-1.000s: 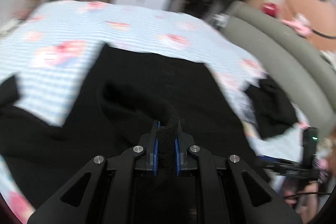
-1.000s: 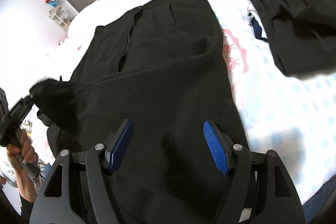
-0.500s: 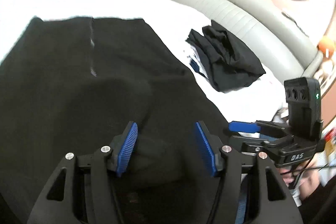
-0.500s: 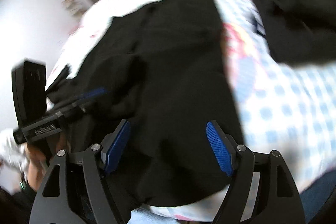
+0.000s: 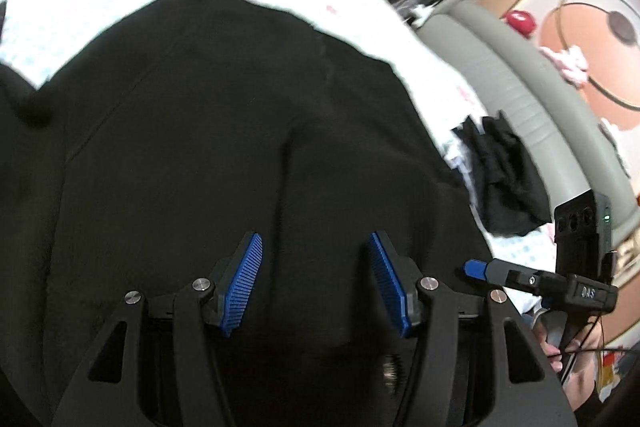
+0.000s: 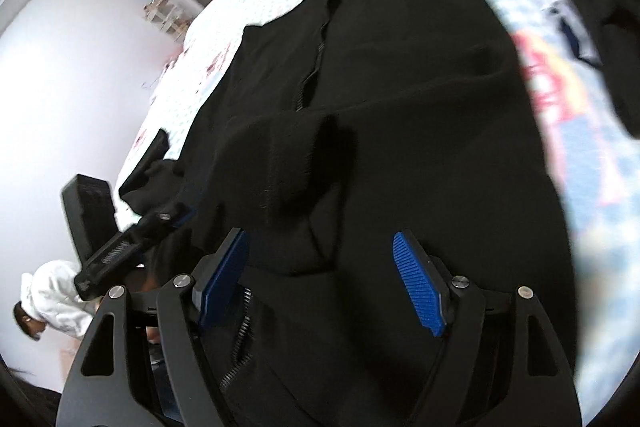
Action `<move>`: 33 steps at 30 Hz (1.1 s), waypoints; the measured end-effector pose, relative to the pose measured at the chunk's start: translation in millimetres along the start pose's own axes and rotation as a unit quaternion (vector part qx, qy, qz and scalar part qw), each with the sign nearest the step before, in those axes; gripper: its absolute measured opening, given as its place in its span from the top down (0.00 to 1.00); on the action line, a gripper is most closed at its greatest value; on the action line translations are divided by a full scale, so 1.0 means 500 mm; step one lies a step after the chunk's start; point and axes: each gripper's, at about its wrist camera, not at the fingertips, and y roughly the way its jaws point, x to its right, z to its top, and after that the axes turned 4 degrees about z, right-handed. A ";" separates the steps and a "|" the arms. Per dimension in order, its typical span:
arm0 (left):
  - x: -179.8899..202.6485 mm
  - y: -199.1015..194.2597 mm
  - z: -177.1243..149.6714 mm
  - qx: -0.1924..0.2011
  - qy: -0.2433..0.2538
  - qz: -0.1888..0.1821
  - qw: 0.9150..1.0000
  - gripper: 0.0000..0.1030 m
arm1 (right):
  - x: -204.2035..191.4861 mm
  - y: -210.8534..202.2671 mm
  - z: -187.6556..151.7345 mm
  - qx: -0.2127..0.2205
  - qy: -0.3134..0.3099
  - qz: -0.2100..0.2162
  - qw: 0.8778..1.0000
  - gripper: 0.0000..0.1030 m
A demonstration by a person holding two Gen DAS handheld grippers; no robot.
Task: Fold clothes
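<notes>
A black zip-front jacket [image 5: 192,147] lies spread flat on the bed, its zipper [image 6: 316,67] running up the middle in the right wrist view. One sleeve [image 6: 288,163] lies folded across the jacket's body. My left gripper [image 5: 315,239] hovers low over the dark cloth, open, with nothing pressed between its blue pads. My right gripper [image 6: 319,235] is open too, just above the folded sleeve's near end. Each gripper shows at the edge of the other's view: the right gripper [image 5: 476,269] and the left gripper [image 6: 168,219].
A second black garment [image 5: 504,175] lies crumpled on the sheet to the right, also at the top right as the dark pile [image 6: 592,7]. The blue-checked bedsheet [image 6: 568,155] has pink prints. A grey padded headboard [image 5: 500,75] borders the bed. A person in white [image 6: 56,295] is at lower left.
My left gripper let go of the sleeve cuff, opened, and dropped lower over the jacket. The sleeve now lies across the jacket. The right gripper shifted slightly and stayed open.
</notes>
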 end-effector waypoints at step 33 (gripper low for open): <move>0.059 0.074 -0.029 -0.024 0.044 0.075 0.996 0.39 | -0.028 -0.010 -0.047 0.078 -0.005 -0.130 0.988 0.36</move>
